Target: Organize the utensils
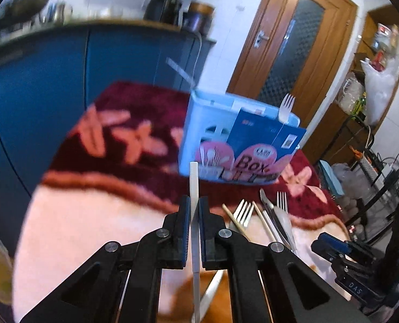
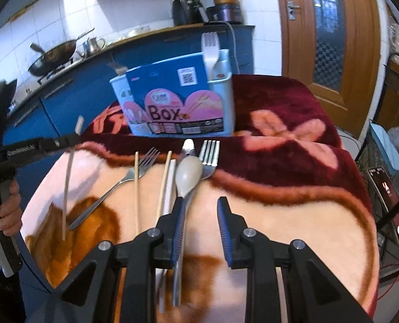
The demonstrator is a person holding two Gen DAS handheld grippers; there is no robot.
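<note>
Several utensils strewn on the blanket-covered surface (image 2: 293, 215): steel fork (image 2: 124, 180), chopsticks (image 2: 136, 188), grey spoon (image 2: 190, 173), all just before the blue utensil box (image 2: 177, 99) with a white fork (image 2: 210, 48) standing inside. Left gripper (image 1: 195, 202) clenched on a white chopstick (image 1: 194, 185), raised off the surface. Right gripper (image 2: 200, 204) released, spoon handle beside its left finger. Chopstick's near end cut off.
</note>
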